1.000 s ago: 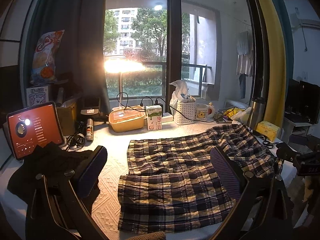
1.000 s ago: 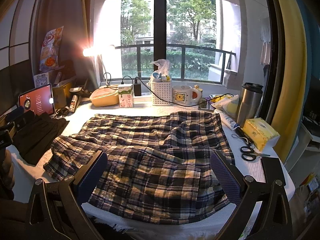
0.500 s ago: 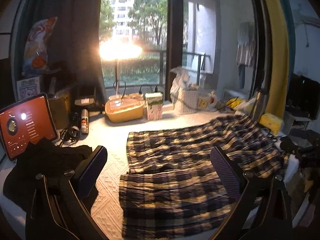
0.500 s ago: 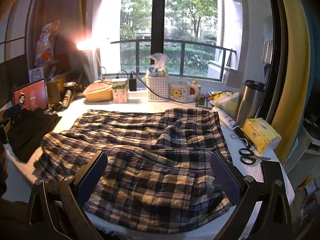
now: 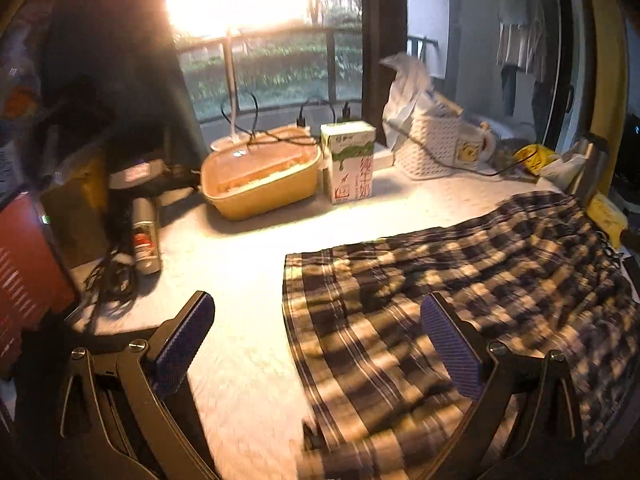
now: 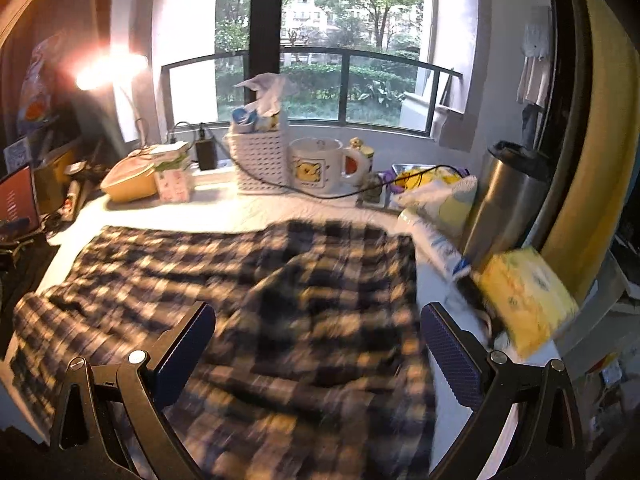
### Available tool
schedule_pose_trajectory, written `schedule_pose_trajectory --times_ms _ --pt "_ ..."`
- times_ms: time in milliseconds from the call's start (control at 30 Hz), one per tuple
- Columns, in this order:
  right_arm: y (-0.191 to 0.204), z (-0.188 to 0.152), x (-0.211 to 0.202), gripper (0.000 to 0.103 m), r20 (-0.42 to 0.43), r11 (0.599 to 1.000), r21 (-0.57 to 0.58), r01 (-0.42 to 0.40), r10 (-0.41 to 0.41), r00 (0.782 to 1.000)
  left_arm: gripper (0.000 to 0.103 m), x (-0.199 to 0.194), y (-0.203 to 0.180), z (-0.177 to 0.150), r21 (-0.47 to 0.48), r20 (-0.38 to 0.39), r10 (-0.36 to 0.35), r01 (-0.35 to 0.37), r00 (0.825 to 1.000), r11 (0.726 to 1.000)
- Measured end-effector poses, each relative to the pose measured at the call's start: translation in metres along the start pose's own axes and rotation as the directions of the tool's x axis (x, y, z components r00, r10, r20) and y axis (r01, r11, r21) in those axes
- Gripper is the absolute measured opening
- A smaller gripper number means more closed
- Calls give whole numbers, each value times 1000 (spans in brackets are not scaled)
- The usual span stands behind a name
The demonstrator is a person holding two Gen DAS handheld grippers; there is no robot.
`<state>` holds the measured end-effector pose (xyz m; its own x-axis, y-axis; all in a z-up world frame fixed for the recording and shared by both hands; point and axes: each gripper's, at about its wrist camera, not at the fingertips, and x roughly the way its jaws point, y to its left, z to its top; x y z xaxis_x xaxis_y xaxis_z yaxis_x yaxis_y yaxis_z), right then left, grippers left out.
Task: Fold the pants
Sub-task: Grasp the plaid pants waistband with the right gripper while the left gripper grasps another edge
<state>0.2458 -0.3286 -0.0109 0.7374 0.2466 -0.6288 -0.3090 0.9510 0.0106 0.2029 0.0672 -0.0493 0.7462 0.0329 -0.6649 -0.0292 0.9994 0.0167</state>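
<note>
Dark plaid pants [image 5: 460,300] lie spread flat on the white quilted table cover [image 5: 240,280]; they also fill the middle of the right wrist view [image 6: 280,300]. My left gripper [image 5: 316,344] is open and empty, low over the pants' left leg-end edge. My right gripper [image 6: 316,352] is open and empty, low over the waist end of the pants near the table's right side. Both views are motion-blurred.
Along the window stand a yellow lidded box [image 5: 260,180], a milk carton [image 5: 350,162], a white basket [image 6: 262,164], a mug [image 6: 320,162]. A steel tumbler [image 6: 504,200] and yellow tissue pack [image 6: 528,296] sit right. A red-screened tablet [image 5: 28,264] and spray can [image 5: 144,236] sit left.
Both grippers have moved forward and down toward the pants, so the table looms larger. The pants have not moved. Both stay open.
</note>
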Motion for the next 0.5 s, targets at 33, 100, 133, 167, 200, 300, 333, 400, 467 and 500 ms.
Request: schedule_pose_trajectory --times_ms 33,100,133,167,200,300,333,400,467,500 --pt "-6 6 7 103 -5 1000 -1 -5 5 1000 101 11 4 4 1 -19 2 -2 1000 1000" --pt "-18 17 24 103 -20 1000 -2 -10 10 1000 101 35 11 10 3 -61 -4 5 998 1000" --pt "-23 21 32 103 -31 1000 -7 -9 9 999 101 45 14 12 1 -81 -11 11 997 1000" --pt "-26 26 40 103 -42 1000 -15 -7 7 999 101 56 16 15 -4 -103 -20 20 995 1000" --pt "-31 31 50 101 -56 1000 -25 -6 5 998 101 64 18 16 -6 -123 -32 32 992 999" --pt "-42 39 74 97 -97 998 -68 14 -21 995 101 88 18 20 3 -181 -62 64 981 998" --pt "-45 41 81 97 -107 997 -80 21 -30 994 101 95 15 21 21 -200 -72 78 977 997" --pt "-53 43 96 97 -131 995 -95 28 -40 991 101 107 10 21 48 -241 -88 102 967 994" --pt "-62 44 112 97 -158 995 -96 30 -45 986 89 117 4 19 54 -278 -120 140 953 989" --pt "-65 43 119 96 -172 995 -93 26 -42 984 76 121 0 17 60 -299 -136 161 944 985"
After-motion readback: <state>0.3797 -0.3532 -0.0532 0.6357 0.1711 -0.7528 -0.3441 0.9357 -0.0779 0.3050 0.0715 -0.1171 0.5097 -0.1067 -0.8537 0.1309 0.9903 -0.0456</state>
